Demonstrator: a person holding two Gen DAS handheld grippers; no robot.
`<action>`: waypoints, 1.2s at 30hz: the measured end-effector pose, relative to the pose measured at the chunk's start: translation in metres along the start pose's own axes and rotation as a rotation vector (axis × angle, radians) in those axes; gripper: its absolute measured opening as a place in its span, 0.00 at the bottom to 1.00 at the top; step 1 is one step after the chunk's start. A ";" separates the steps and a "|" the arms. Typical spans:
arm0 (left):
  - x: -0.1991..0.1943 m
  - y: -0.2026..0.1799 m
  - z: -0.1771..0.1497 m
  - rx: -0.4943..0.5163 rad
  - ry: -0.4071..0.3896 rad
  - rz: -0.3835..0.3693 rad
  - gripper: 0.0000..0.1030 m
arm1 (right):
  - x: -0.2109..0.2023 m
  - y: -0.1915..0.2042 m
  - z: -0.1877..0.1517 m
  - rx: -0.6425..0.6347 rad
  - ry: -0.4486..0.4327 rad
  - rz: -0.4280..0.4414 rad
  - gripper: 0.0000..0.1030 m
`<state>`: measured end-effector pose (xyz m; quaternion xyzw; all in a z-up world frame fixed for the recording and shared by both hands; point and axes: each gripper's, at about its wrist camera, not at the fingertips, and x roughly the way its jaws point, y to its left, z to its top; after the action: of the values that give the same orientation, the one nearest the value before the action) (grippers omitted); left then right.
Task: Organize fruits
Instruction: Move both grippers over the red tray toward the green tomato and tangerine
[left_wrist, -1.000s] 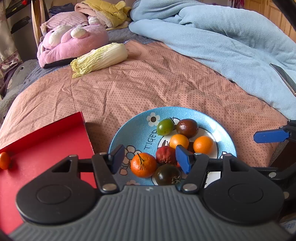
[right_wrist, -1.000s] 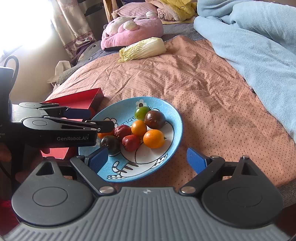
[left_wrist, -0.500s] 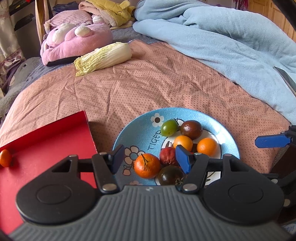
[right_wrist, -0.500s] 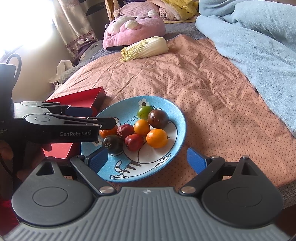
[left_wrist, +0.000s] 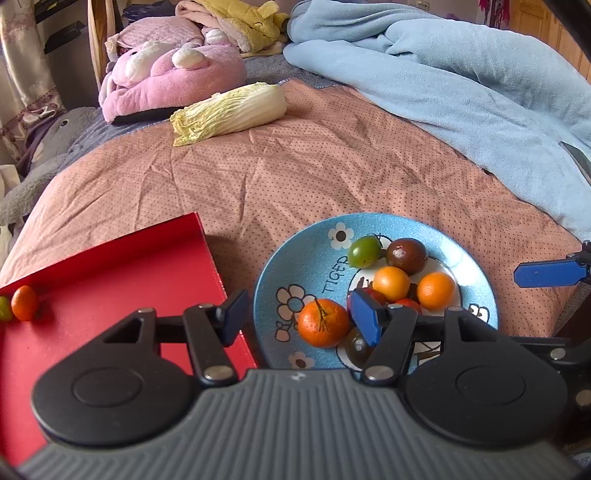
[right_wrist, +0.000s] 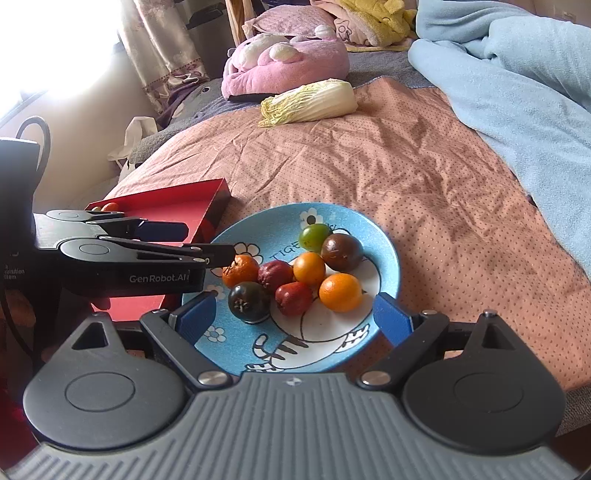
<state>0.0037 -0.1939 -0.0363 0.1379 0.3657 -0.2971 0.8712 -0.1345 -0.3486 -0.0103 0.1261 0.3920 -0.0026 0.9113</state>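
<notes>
A wrinkled, dotted salmon bedspread (left_wrist: 314, 166) is covering the bed, with a fluffy blue blanket (left_wrist: 461, 85) heaped along its right side and a pink plush cushion (left_wrist: 173, 77) lying at the far left, a pale ribbed napa cabbage (left_wrist: 232, 112) resting just in front of it. Nearer, a flat red tray (left_wrist: 118, 273) with a low, glossy rim is sitting to the left of a glazed blue cartoon plate (left_wrist: 295, 266) — the two are just beside each other.

The fruits are mostly lying on the plate: a dimpled mandarin (left_wrist: 323, 323) at the near left, two smooth orange tomatoes (left_wrist: 391, 283), a brown one (left_wrist: 406, 255), a green one (left_wrist: 364, 252), a near-black one (right_wrist: 249, 302) and two matte red fruits (right_wrist: 293, 298). One small orange fruit (left_wrist: 24, 302) is already sitting at the tray's far-left edge.

The left gripper (left_wrist: 295, 314) is hovering with its jaws apart and empty, straddling the mandarin loosely. The right gripper (right_wrist: 295, 317) is waiting over the plate's near rim, jaws wide apart, holding nothing.

The step in hand is probably grasping the mandarin for the tray. It would go best with the jaws lowering squarely around its widest part and closing gently — the skin looks soft, and the right jaw is sitting close to the red fruits, which could roll if nudged.
</notes>
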 end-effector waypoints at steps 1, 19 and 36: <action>-0.001 0.003 -0.001 -0.006 0.001 0.005 0.62 | 0.002 0.003 0.002 -0.006 -0.001 0.005 0.92; -0.028 0.088 -0.018 -0.198 -0.005 0.130 0.62 | 0.050 0.086 0.014 -0.133 0.024 0.137 0.92; -0.050 0.228 -0.034 -0.473 0.020 0.359 0.62 | 0.115 0.209 0.050 -0.324 0.021 0.310 0.92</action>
<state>0.0980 0.0215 -0.0188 -0.0034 0.4032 -0.0435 0.9141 0.0030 -0.1468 -0.0117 0.0369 0.3728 0.2017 0.9050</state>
